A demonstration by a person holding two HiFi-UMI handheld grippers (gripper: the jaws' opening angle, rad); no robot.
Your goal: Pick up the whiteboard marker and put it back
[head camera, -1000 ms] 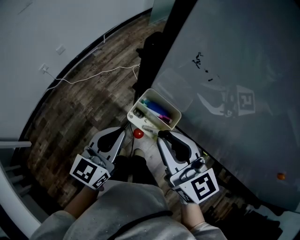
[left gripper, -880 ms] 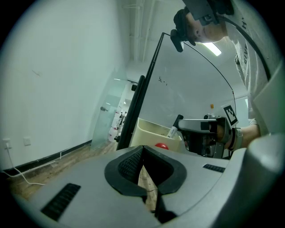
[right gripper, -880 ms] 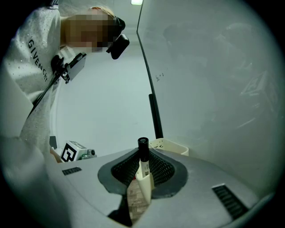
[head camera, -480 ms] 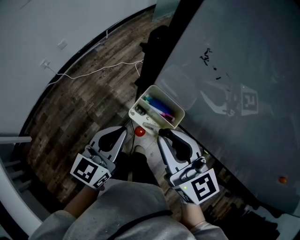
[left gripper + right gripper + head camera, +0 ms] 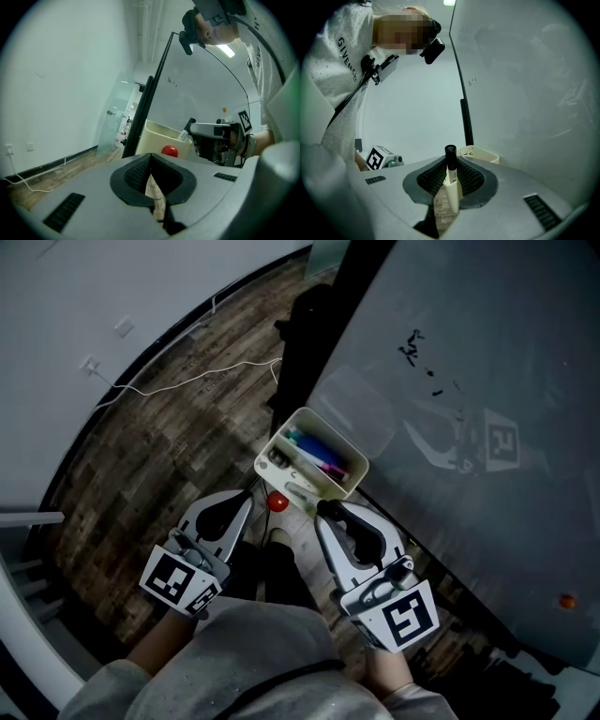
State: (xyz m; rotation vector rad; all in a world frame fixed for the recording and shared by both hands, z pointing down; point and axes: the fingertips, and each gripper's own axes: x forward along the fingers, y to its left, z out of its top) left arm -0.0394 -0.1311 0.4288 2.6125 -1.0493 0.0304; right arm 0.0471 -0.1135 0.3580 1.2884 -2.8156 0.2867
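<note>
White with a black cap, the whiteboard marker (image 5: pixel 450 174) sits pinched between the jaws of the right gripper (image 5: pixel 449 163), just beside the cream tray (image 5: pixel 354 474) at the whiteboard's (image 5: pixel 487 352) edge. The left gripper (image 5: pixel 150 159) hangs nearby, its jaws pressed together on nothing.

Grippers: two, the left gripper (image 5: pixel 249 502) and the right gripper (image 5: pixel 324 510). Whiteboard marker (image 5: pixel 450 161) between jaws: one. Whiteboard (image 5: pixel 487 362): one. Cream tray (image 5: pixel 278 435): one; the coloured pens inside cannot be counted. Red ball (image 5: pixel 277 503): one. Orange dot (image 5: pixel 563 600): one. Floor cable (image 5: pixel 187 382): one. Wall sockets (image 5: pixel 125 326): two.
</note>
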